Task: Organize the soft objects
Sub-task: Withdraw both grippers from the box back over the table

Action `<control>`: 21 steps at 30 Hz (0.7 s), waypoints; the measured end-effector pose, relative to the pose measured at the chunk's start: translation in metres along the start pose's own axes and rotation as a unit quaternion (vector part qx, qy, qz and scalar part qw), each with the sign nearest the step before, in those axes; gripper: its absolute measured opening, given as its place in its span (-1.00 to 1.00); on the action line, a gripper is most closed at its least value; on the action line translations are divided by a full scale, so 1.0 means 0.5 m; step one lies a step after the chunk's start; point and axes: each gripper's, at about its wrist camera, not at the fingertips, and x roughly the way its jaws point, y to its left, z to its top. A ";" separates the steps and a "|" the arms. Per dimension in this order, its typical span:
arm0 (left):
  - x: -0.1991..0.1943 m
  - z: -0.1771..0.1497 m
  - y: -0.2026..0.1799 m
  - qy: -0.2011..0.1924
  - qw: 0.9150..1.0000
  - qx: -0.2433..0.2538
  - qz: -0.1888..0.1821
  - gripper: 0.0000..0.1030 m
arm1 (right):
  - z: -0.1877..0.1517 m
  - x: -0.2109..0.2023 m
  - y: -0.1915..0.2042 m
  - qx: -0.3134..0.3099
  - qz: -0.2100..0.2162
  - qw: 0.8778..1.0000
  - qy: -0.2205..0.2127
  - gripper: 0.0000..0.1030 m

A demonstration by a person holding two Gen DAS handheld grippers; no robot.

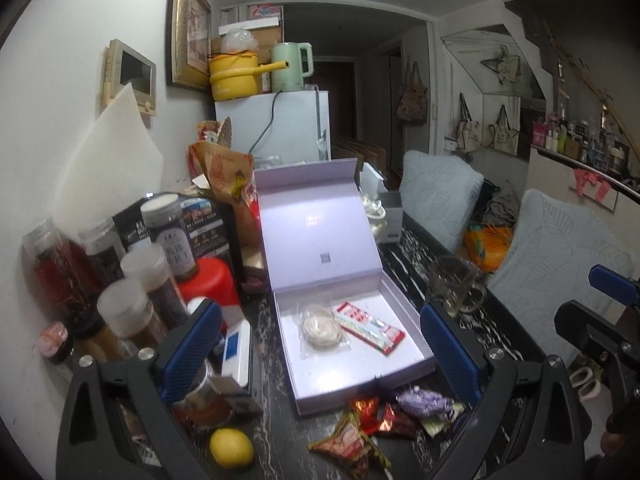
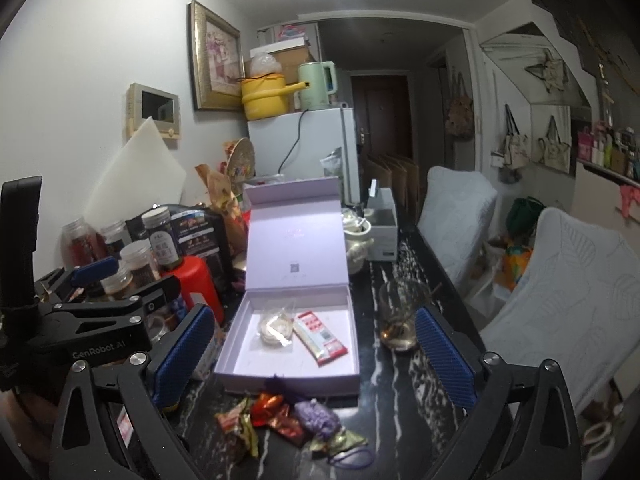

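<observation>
Marble table [image 2: 400, 408], one box [image 2: 256, 364], two packets [image 2: 320, 336]

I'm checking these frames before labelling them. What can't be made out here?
- Print on the red-and-white packet in the open box: too small and blurred in both views.
- Contents of the round clear-wrapped item: glare on the wrap.
- Jar labels: blurred, partly behind the left hand-held gripper.
- Wrapped sweets: overlapping, so no count is possible; right hand-held gripper frames them.
</observation>
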 end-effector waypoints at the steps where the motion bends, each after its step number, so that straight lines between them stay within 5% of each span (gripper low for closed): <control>1: -0.001 -0.009 -0.002 0.002 1.000 0.001 -0.003 0.96 | -0.007 -0.003 -0.001 0.002 -0.002 1.000 0.001 0.98; 15: 0.018 -0.139 -0.018 0.063 0.998 0.001 -0.032 0.96 | -0.146 -0.015 -0.023 0.042 -0.039 0.998 0.039 0.98; 21: 0.029 -0.190 -0.022 0.093 0.994 -0.010 -0.053 0.96 | -0.211 0.002 -0.028 0.062 -0.023 0.994 0.083 0.98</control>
